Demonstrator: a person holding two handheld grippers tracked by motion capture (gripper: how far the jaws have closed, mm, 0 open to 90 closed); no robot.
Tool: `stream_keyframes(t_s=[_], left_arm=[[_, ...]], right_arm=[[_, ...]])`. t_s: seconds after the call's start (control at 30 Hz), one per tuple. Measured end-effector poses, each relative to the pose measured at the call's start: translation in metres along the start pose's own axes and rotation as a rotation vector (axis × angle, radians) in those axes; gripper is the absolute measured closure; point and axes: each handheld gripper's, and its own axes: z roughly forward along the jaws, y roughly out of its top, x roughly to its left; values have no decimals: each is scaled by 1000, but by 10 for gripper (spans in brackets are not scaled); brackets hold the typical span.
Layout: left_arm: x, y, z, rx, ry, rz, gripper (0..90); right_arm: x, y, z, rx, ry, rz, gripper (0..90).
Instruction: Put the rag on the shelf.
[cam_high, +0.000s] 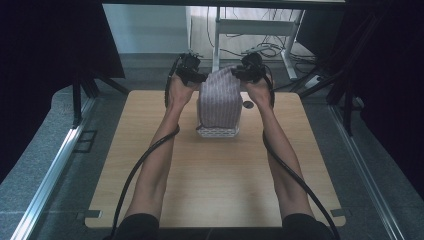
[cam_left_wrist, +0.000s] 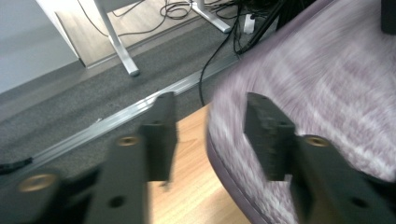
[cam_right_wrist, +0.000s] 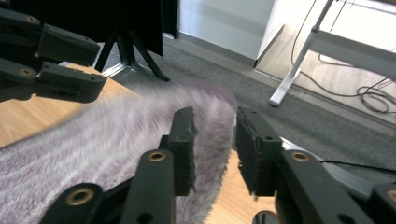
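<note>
- Person's forearms: enter from the near edge of the high view, dark sleeves at the elbows, reaching away over the surface (cam_high: 210, 190), a light wooden top with rounded corners. A black cable trails back along each arm.
- White patterned piece (cam_high: 218, 132): lies flat on the surface under the near end of the cloth, a strip of it showing in front.
- Striped cloth (cam_high: 220, 97): purple-and-white fabric, folded, mid-surface toward the far side. Its long axis runs near to far; the near end rests low, the far end is raised between the two grippers.
- Small dark round item (cam_high: 248, 105): on the surface just right of the cloth, near the right hand; too small to identify.
- Left gripper (cam_high: 192, 72): at the cloth's far left corner. In the left gripper view its fingers (cam_left_wrist: 161, 135) stand apart, not pinching; the cloth edge lies in the gap, against the right-hand finger, and is blurred.
- Right gripper (cam_high: 248, 70): at the cloth's far right corner. In the right gripper view its fingers (cam_right_wrist: 184, 140) are parted with a clear gap; the cloth edge lies beside the left-hand finger, unclamped.
- Floor beyond: grey carpet, a metal rail, white desk legs, loose cables.
</note>
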Motion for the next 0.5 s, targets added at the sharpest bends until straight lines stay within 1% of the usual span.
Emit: stream_keyframes(t_s=[0.03, 0.1, 0.17, 0.23, 0.33, 0.4, 0.5], left_arm=[[0, -1, -1, -4, 3, 0, 459], [1, -3, -4, -11, -12, -8, 406], [0, -5, -9, -31, -23, -15, 375], [0, -8, -13, -47, -56, -32, 344], [-1, -11, -18, -58, -85, -41, 301], [-2, -14, -20, -60, -104, -42, 279], [-5, -16, -23, -60, -143, -42, 257]], right_arm=[[-1, -1, 0, 3, 3, 6, 635], [-2, -4, 0, 7, 15, 19, 597], [-2, -7, -2, 2, 24, 24, 565], [-2, -10, -3, 9, 45, 29, 523], [-1, -15, -5, 17, 60, 30, 473], [-1, -18, -5, 29, 90, 45, 448], [1, -23, -6, 46, 105, 37, 396]])
